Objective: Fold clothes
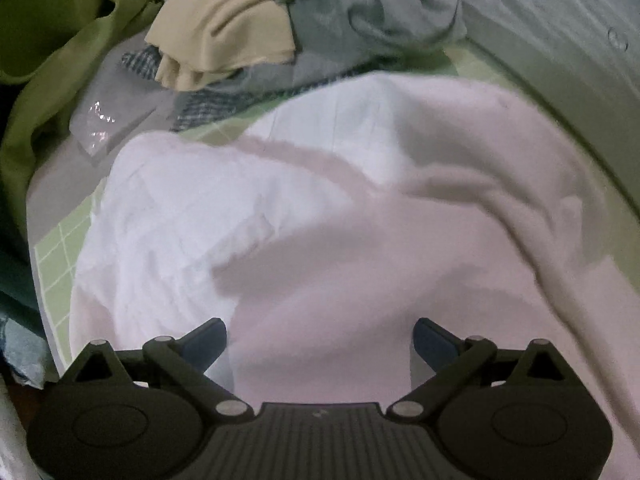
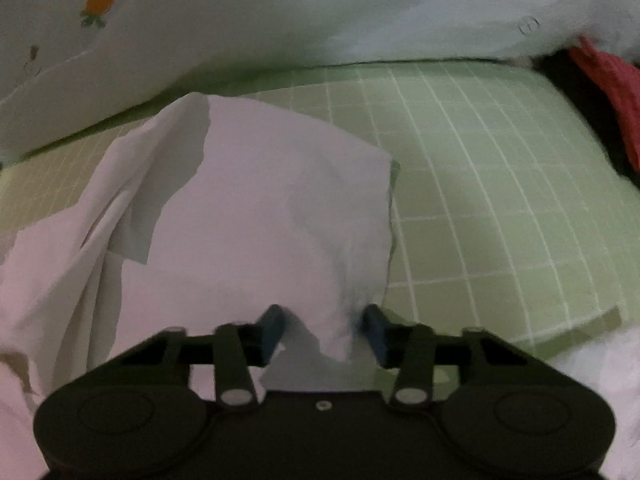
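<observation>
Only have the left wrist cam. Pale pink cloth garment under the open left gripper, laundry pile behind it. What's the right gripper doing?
Observer: The right gripper has a corner of the pale pink cloth garment lying between its fingers. The jaws stand apart and are not clamped on it.
Operator: Any free room on that side?
Observer: Yes. The green gridded mat lies bare to the right of the garment.
Operator: Anything past that?
Observer: A red cloth sits at the mat's far right edge, partly under white bedding.
</observation>
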Motion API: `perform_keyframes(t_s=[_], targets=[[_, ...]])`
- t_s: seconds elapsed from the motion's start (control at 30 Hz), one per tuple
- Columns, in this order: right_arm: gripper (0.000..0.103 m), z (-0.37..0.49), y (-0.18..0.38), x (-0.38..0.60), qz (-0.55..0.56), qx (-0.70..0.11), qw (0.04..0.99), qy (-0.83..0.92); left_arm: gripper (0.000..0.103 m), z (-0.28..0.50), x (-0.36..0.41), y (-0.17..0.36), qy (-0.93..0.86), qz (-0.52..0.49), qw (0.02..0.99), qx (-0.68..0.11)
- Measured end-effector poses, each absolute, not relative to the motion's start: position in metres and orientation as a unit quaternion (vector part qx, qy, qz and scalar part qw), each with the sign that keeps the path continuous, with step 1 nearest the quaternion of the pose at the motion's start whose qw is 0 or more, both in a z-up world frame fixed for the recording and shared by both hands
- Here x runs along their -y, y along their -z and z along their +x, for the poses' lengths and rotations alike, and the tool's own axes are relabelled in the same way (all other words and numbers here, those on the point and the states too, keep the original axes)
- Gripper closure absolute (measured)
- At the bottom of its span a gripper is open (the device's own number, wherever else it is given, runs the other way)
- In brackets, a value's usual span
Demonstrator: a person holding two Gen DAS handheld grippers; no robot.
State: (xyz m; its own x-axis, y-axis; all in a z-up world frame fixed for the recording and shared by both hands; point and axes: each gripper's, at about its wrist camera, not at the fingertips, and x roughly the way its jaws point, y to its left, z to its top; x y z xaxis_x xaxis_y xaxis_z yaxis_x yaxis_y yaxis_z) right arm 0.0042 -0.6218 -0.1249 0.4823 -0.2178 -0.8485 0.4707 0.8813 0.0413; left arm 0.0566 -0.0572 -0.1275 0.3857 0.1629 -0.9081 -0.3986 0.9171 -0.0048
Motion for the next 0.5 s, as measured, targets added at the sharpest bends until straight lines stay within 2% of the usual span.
perform_keyframes(t_s=[0.03,0.17,0.27,0.43,0.5], targets=[[0.093,0.006,0.122,0.621,0.121,-0.464,0.854,0.201,0.004,0.056,0.057,0.13,-0.17,-0.113,0.823,-0.531],[0.094,0.011,0.112,0.62,0.061,-0.453,0.868,0.194,0.004,0.055,0.055,0.136,-0.166,-0.111,0.817,-0.54],[0.094,0.01,0.083,0.642,0.012,-0.412,0.872,0.263,0.004,0.058,0.054,0.139,-0.164,-0.112,0.816,-0.543],[0.094,-0.013,0.033,0.708,0.026,-0.338,0.856,0.39,0.004,0.063,0.056,0.142,-0.163,-0.115,0.811,-0.55],[0.092,-0.02,0.031,0.726,0.031,-0.339,0.835,0.433,0.004,0.063,0.057,0.14,-0.157,-0.12,0.811,-0.55]])
